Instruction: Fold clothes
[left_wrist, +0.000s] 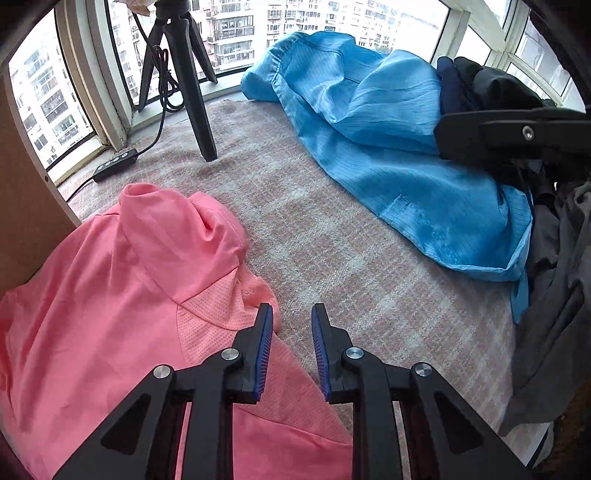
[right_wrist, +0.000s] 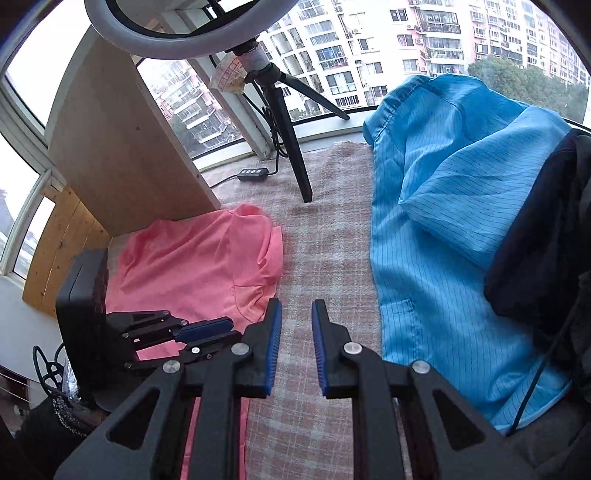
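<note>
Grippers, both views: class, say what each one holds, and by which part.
Nothing is held. The left gripper and right gripper are both open, with only pink garment and blanket behind their gaps.

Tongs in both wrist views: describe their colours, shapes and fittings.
Left tongs and right tongs match: matte black angular linkage arms with triangular cutouts, round silver pivot pins, and tapered fingers faced with ribbed blue pads. No sleeves or markings show.

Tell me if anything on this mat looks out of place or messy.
Nothing spilled or damaged. The blue garment lies crumpled along the right of the mat, unfolded, with dark clothes heaped on its far side. The pink garment on the left looks partly folded but rumpled. Both grippers, left and right, are open, holding nothing.
</note>
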